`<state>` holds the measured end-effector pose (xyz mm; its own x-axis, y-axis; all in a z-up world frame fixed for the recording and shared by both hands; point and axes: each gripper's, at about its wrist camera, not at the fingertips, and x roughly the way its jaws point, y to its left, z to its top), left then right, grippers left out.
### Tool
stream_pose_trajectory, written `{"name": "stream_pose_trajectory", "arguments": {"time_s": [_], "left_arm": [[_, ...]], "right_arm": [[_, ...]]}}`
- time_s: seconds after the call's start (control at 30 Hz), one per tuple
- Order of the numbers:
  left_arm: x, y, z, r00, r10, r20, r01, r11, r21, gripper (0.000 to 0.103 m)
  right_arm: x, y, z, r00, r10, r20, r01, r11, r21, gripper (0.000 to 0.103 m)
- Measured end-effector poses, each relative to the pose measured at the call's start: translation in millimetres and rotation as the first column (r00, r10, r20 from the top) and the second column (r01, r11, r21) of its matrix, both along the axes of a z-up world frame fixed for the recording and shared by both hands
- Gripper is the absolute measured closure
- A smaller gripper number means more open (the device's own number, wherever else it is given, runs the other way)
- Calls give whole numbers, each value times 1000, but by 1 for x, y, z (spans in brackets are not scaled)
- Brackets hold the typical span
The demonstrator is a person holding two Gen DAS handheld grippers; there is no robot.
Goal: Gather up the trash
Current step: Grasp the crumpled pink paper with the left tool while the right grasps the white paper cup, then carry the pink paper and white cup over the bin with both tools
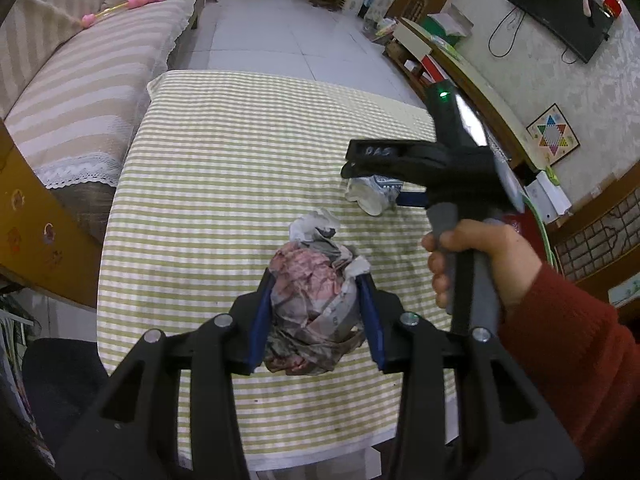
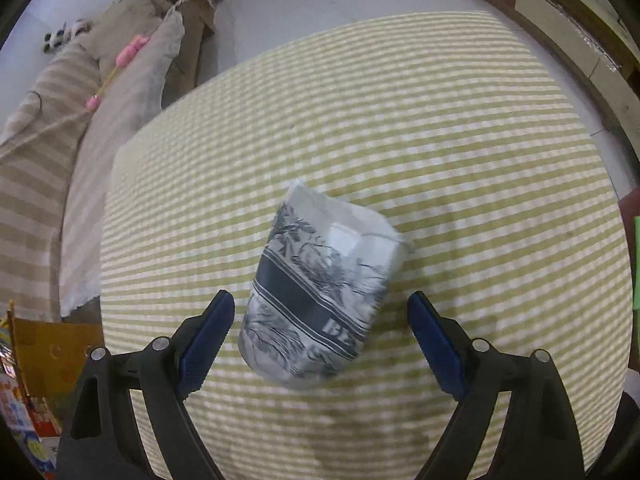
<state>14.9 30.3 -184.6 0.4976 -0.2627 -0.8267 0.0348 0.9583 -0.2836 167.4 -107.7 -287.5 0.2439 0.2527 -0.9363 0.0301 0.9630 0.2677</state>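
A crumpled wad of pink and grey paper [image 1: 312, 312] sits between the blue pads of my left gripper [image 1: 316, 280], which is shut on it just above the green-and-white checked tablecloth [image 1: 240, 140]. A squashed white paper cup [image 2: 320, 292] with dark print lies on its side on the cloth [image 2: 440, 120]. My right gripper [image 2: 320, 300] straddles the cup from above, open, with a gap between each pad and the cup. In the left wrist view the right gripper [image 1: 360, 168] hangs over the cup [image 1: 372, 198], held by a hand [image 1: 472, 264] in a red sleeve.
A striped beige sofa [image 1: 80, 80] with a pink toy [image 1: 140, 0] runs along the table's left side. A low shelf [image 1: 460, 60] and a wall TV [image 1: 560, 8] line the right. Tiled floor [image 1: 260, 28] lies beyond the far edge. A dark chair [image 1: 60, 380] stands at the near left corner.
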Motion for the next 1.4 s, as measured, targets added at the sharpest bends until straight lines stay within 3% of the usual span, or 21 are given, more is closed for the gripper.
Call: {"name": "stream_pose_trajectory", "arguments": {"time_s": [0.03,0.07,0.23,0.5,0.77,1.4], "left_arm": [[0,0,1,1000,2,4,-2,1000,-2,65],[-1,1,3,1000,5,5,-5,1000,-3,65],[-1,3,12,1000,9,25,-9,1000,-2,65],[1,-4,30,997,-3,79,2,1000,12,65],[0,-13,59,988,-12,151,6,999,43,65],[-1,-54,89,968,-109,225,99,994,54,65]], "right_arm": [[-1,1,1,1000,14,6,-14,1000,11,48],[-2,1,3,1000,21,13,-21,1000,12,52],[-32,-6,33,990,83,113,-86,996,24,52],[-113,-35,93,959,132,253,-147,988,44,52],[-161,-46,145,910,92,405,-98,995,-5,51],[-186,-90,177,870,-2,493,15,1000,-22,51]]}}
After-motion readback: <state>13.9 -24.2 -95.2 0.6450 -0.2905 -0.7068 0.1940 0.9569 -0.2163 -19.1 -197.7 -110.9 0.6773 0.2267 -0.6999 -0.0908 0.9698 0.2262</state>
